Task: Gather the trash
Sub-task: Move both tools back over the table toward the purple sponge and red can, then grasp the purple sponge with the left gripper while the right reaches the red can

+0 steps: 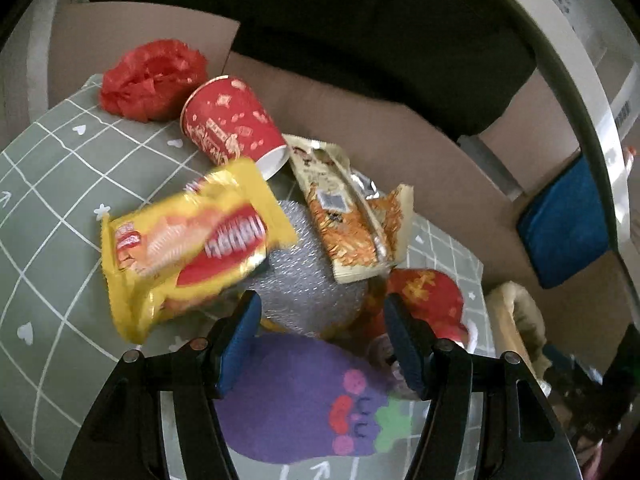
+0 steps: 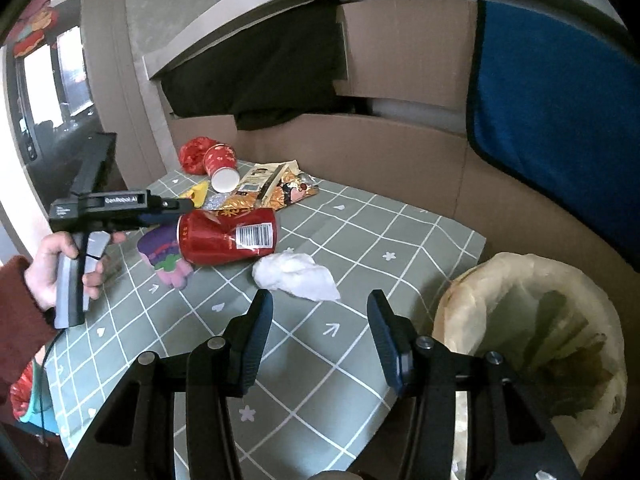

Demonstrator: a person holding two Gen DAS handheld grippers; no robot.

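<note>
Left claw [image 1: 320,312] is hovering wide and empty over piled trash: yellow snack wrapper [image 1: 188,248], silver scrubber ball [image 1: 308,276], red paper cup [image 1: 232,124]. Right claw [image 2: 320,312] is gaping, holding nothing, near crumpled tissue [image 2: 296,274] on the tabletop [image 2: 360,232]. Best taking one piece cleanly. Only the right view is showing the lined bin [image 2: 532,316].
</note>
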